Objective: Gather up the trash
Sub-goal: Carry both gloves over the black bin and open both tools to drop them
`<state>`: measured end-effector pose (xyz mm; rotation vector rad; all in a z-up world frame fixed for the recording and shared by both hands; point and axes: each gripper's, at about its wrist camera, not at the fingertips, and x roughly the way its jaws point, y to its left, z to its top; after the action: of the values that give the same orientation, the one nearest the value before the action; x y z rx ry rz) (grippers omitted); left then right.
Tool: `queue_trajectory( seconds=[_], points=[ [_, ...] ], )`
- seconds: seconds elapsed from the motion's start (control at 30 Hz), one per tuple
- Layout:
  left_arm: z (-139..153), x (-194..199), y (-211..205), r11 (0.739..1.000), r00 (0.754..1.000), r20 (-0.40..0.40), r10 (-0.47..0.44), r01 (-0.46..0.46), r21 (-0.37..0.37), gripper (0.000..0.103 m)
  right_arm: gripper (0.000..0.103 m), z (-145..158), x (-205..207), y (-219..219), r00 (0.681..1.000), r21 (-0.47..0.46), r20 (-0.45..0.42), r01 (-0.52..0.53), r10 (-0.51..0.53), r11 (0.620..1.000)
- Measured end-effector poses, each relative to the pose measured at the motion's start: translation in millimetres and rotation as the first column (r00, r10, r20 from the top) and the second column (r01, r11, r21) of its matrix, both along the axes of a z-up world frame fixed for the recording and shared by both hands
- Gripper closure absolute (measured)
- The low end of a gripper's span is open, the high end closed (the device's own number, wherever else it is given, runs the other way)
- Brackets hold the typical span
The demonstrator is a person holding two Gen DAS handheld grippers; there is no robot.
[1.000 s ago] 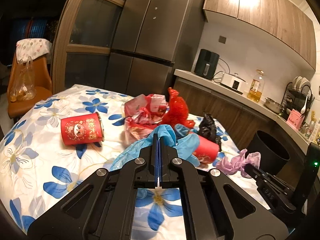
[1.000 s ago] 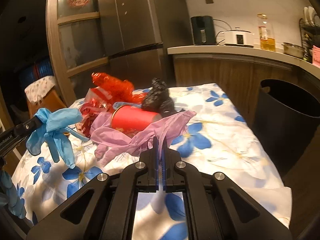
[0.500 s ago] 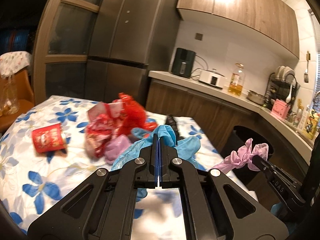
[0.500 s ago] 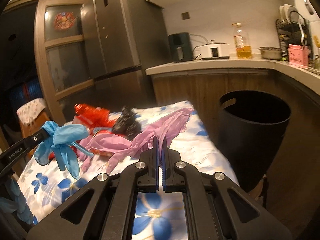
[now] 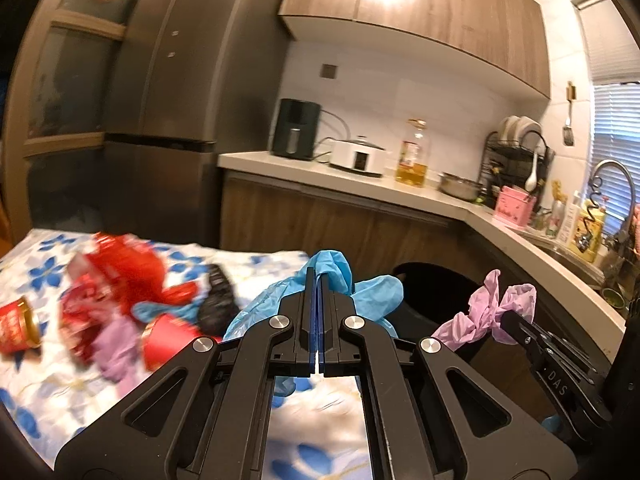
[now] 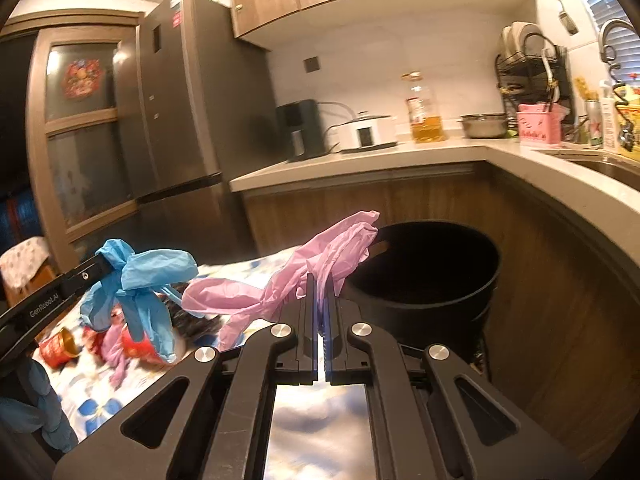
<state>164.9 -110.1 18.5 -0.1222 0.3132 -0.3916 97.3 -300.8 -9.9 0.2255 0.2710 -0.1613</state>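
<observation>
Item: crumpled blue disposable glove (image 5: 340, 280), thin soft film. Judged very light, limp and slippery; it would drape and slide unless pinched through a bunched fold, as it was. It hung in the air past the right edge of the desk (image 5: 48, 400), which wore a white cloth with blue flowers, and near the round black plastic bin (image 6: 432, 276).

Item: left hand-held gripper (image 5: 319, 280). Jaws clenched together on the blue glove's gathered middle, loose fingers of the glove dangling to either side.

Item: crumpled pink disposable glove (image 6: 340, 248), same thin film. Judged equally light and floppy; best taken at a wad, not a single layer. It hung just beside the bin's rim.

Item: right hand-held gripper (image 6: 320, 284). Jaws clenched on the pink glove, its tail trailing to the left.

Left on the desk: red wrappers (image 5: 120, 276), a small red can (image 5: 16, 328), a black crumpled bag (image 5: 216, 296).
</observation>
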Motion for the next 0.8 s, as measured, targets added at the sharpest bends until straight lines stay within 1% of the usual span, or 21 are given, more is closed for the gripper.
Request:
queue_trajectory(
  seconds=[0.33,0.5,0.8],
  points=[
    [17.3,30.0,-81.3,0.994,0.993,0.050,-0.105,0.104,0.011,0.103,0.100,16.0,14.2,-53.7,0.989,0.012,0.037,0.141,-0.141,0.990],
    [18.7,45.5,-117.6,0.989,0.988,0.050,-0.148,0.147,0.017,0.103,0.100,18.1,19.5,-68.7,0.984,0.003,0.045,0.175,-0.175,0.985],
    [11.2,69.9,-155.5,0.983,0.983,0.019,-0.184,0.183,0.013,0.103,0.100,17.9,33.9,-97.0,0.976,0.002,0.035,0.217,-0.217,0.976]
  ],
)
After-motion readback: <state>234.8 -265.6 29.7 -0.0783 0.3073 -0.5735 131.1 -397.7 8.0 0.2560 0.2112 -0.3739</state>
